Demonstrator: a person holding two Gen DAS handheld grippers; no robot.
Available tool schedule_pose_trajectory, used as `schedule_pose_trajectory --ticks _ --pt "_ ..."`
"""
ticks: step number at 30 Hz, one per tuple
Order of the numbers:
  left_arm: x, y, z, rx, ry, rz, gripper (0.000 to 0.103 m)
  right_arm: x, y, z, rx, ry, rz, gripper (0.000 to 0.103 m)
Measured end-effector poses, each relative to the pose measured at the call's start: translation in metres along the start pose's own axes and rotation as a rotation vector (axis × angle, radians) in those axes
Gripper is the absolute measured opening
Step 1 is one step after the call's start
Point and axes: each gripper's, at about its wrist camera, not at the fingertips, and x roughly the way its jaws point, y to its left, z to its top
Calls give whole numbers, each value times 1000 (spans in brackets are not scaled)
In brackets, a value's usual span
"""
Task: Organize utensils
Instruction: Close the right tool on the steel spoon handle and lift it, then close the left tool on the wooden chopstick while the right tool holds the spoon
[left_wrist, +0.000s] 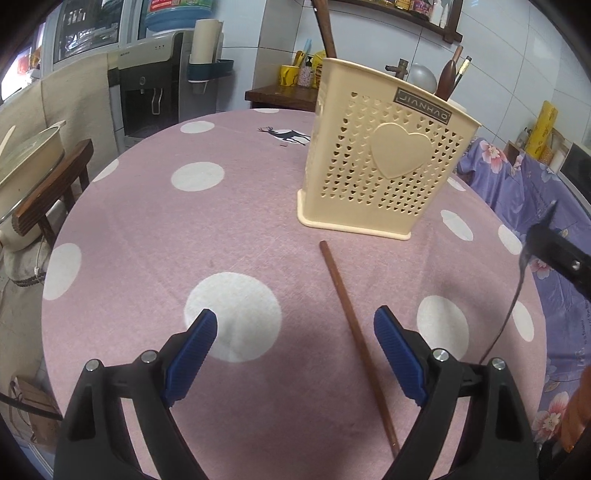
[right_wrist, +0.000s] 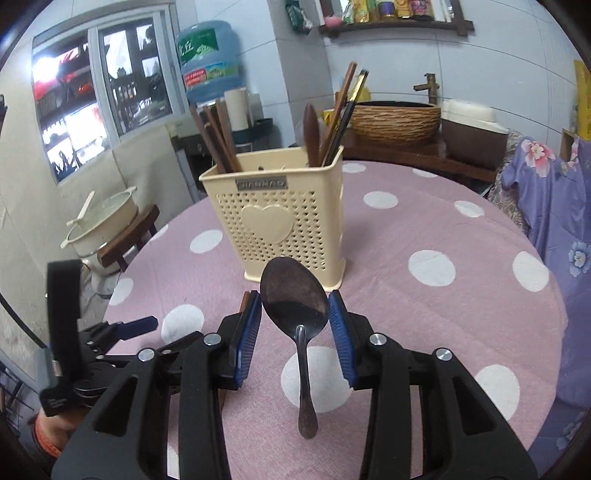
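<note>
Right wrist: tool (right_wrist: 295, 306) clamping spoon (right_wrist: 293, 295).

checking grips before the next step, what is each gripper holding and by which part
The right gripper grips a metal spoon by its bowl, handle hanging down. The left gripper holds nothing, open above a wooden chopstick.

My left gripper (left_wrist: 295, 332) sits low in the frame, its blue fingers (left_wrist: 195, 354) spread wide with nothing between them; below lies the table (left_wrist: 147, 240) under its pink polka-dot cloth; a brown chopstick (left_wrist: 354, 332) runs from centre frame down toward the lower right, passing just inside the right finger; the cream utensil holder (left_wrist: 384, 158) stands upright at upper centre, apart from the chopstick's far end; at the right edge I see the right gripper (left_wrist: 565, 254) with a thin dark spoon handle (left_wrist: 513, 310) hanging below it.
</note>
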Motion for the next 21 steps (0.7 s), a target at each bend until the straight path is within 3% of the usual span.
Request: schedule_pose_trajectory --ticks 6,15,21 --pt "10 -13 4 0 30 -9 67 -8 -6 -2 25 -16 9 38" --pt "29 -34 2 6 71 19 60 -18 -7 -9 26 -39 10 38" --pt "42 -44 3 41 64 107 46 -21 -7 -11 30 -37 20 38"
